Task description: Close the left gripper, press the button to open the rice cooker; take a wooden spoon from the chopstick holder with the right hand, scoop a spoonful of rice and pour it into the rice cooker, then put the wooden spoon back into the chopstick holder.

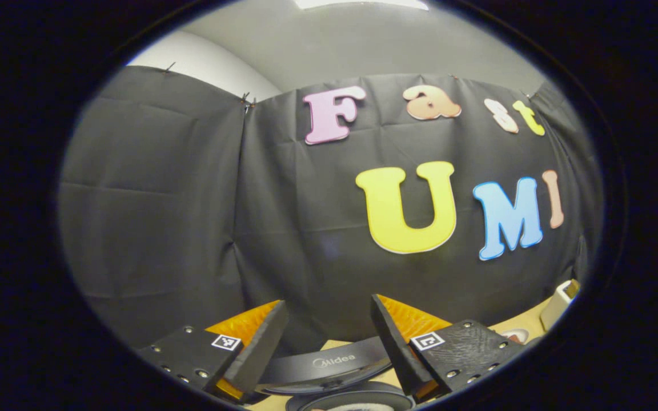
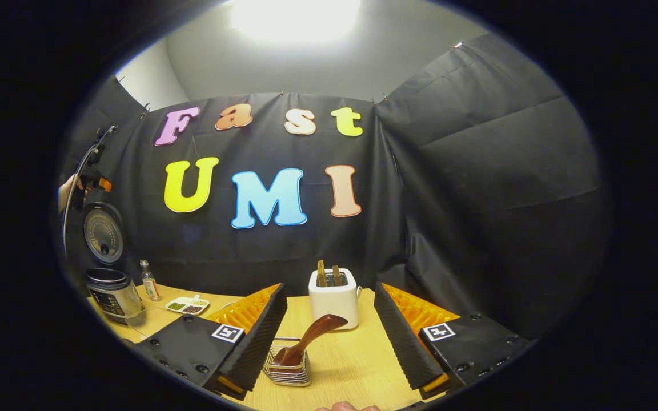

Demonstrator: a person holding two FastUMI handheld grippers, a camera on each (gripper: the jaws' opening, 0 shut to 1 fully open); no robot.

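The rice cooker (image 2: 111,294) stands at the table's far left with its lid (image 2: 102,231) raised upright. Above it a hand holds my left gripper (image 2: 86,182). In the left gripper view that gripper (image 1: 327,311) is open, and the dark lid (image 1: 329,365) and the pot's rim (image 1: 352,401) lie just below its fingers. A dark wooden spoon (image 2: 313,335) leans in the wire chopstick holder (image 2: 288,371). My right gripper (image 2: 329,311) is open, just short of the spoon, with nothing between its fingers.
A white toaster (image 2: 334,298) with two slices stands behind the holder. A small bottle (image 2: 147,279) and a divided dish (image 2: 187,305) sit beside the cooker. The toaster's corner (image 1: 557,297) shows in the left gripper view. A fingertip (image 2: 345,406) pokes in at the bottom edge.
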